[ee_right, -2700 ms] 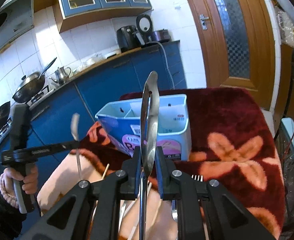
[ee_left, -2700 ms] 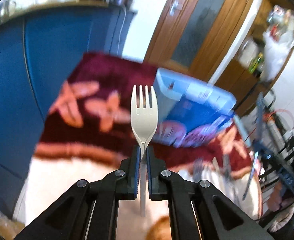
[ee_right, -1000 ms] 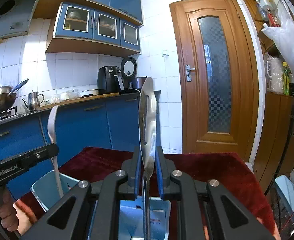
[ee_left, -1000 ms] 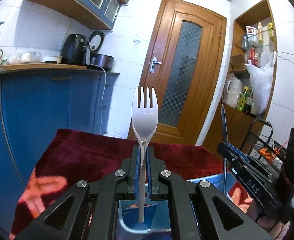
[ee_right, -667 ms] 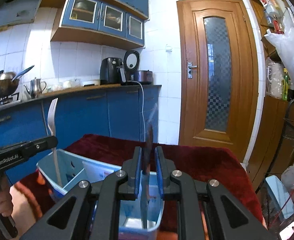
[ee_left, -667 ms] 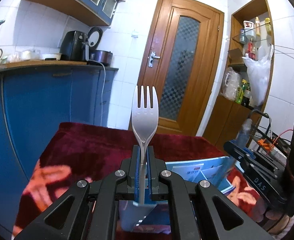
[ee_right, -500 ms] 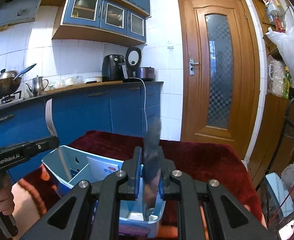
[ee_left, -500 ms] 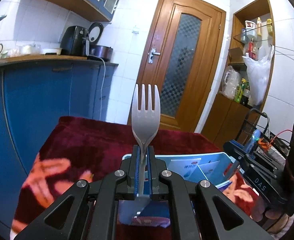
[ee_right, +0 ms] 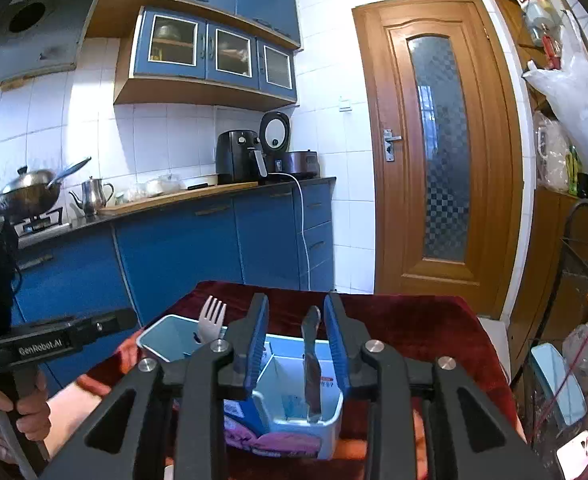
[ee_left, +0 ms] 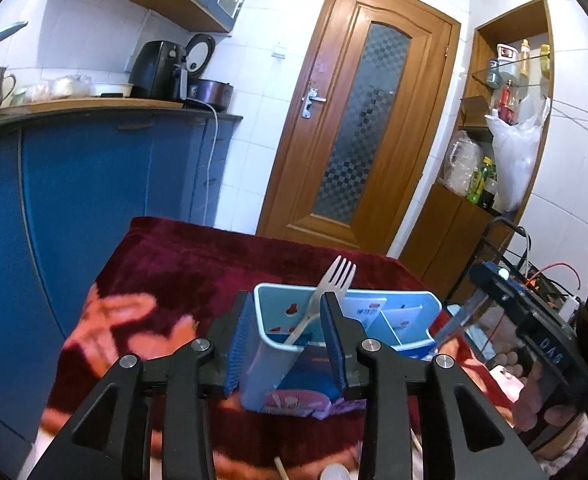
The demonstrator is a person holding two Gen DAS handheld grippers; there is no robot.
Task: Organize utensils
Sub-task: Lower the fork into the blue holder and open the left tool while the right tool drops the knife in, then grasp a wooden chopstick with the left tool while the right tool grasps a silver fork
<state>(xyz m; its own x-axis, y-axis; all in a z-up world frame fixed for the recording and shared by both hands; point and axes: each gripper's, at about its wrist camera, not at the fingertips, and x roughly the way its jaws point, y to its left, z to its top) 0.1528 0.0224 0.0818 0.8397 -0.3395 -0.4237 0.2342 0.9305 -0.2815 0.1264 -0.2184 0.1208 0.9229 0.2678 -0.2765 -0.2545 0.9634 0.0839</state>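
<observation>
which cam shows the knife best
The right wrist view: the knife stands upright in the blue holder, framed between the open jaws of the right gripper. The left wrist view catches only a blurred sliver of it at the holder's far end.

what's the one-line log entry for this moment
left gripper: jaws just opened, fork in box | right gripper: jaws just opened, knife in box

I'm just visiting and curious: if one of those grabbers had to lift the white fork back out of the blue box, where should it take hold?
Probably the neck just under the tines, coming down from above. The fork stands tines up, leaning in an end compartment of the blue box, so its handle is down inside the walls. Only the head and neck rise above the rim. Jaws should close on its thin edges.
</observation>
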